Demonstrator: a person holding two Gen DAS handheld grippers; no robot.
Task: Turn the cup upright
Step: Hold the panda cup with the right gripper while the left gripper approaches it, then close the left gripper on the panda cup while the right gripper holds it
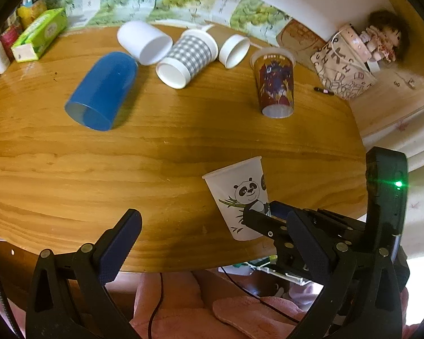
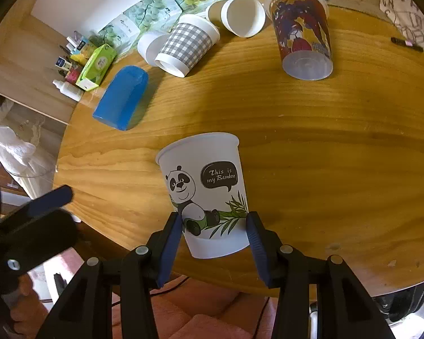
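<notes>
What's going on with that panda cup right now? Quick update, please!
Right gripper clamped on panda cup, rim up. Left gripper open, empty. Blue cup and others lie farther back, nothing blocking.

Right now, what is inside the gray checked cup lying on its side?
The gray checked cup shows only a white inner wall near its mouth; nothing visible inside. Its deeper part is hidden.

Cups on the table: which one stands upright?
The panda cup, between the right gripper's fingers, rim up. The blue, checked and plain white cups lie sideways.

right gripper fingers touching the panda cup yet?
Touching. In the right wrist view both fingers press against the lower sides of the panda cup, with no gap showing on either side.
</notes>
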